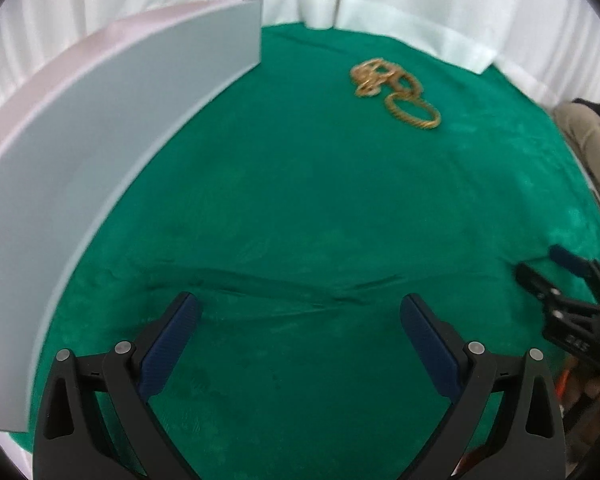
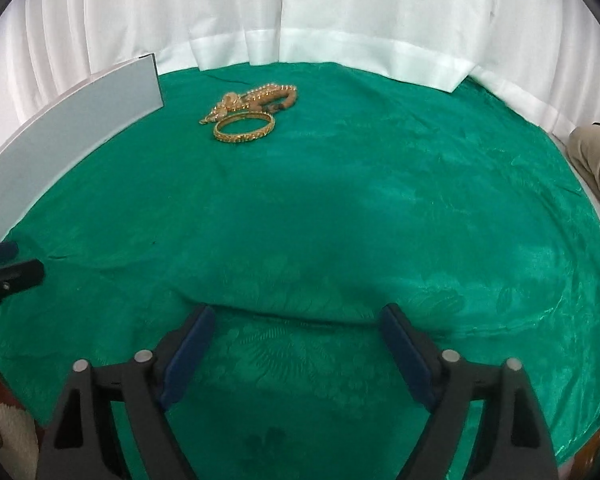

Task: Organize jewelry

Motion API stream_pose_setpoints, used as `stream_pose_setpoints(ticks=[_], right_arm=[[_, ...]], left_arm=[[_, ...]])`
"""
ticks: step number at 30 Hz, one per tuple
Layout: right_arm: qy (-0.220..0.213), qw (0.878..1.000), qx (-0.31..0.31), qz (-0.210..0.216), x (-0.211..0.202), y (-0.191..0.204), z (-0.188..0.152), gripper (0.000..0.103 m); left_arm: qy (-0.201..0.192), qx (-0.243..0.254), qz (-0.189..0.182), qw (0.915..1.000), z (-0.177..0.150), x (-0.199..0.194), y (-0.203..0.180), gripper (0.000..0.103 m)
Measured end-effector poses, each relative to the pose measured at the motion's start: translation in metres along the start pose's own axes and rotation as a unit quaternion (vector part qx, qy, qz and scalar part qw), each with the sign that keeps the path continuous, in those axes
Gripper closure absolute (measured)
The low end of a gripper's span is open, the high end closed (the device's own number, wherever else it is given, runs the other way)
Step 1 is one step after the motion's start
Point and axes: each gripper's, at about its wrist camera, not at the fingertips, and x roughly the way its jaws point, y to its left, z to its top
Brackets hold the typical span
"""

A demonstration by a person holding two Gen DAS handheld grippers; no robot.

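Note:
A gold bangle (image 2: 244, 127) lies flat on the green cloth, far from both grippers; it also shows in the left wrist view (image 1: 413, 111). Just behind it is a heap of gold chain and beaded jewelry (image 2: 256, 100), also in the left wrist view (image 1: 380, 74). A pale grey box (image 1: 112, 152) stands along the left side, its inside hidden; it also shows in the right wrist view (image 2: 72, 128). My left gripper (image 1: 298, 304) is open and empty over the near cloth. My right gripper (image 2: 298, 314) is open and empty, also near the front.
The green patterned cloth (image 2: 380, 208) covers the table, with a wrinkle ridge just ahead of both grippers. White curtains (image 2: 260, 12) hang behind. A person's leg in tan trousers (image 2: 596, 160) is at the right edge.

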Motion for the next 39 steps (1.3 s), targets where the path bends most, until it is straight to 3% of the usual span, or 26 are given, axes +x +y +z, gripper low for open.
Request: stream_pose_setpoints(ticks=[16, 39], right_arm=[[0.003, 1.0, 0.012, -0.008, 0.002, -0.002, -0.002, 0.008], [0.03, 0.999, 0.004, -0.008, -0.001, 0.001, -0.003, 0.008]], left_arm=[[-0.027, 0.016, 0.021, 0.9993, -0.011, 0.008, -0.006, 0.0], [-0.012, 0.027, 0.026, 0.9992, -0.012, 0.01, -0.01, 0.0]])
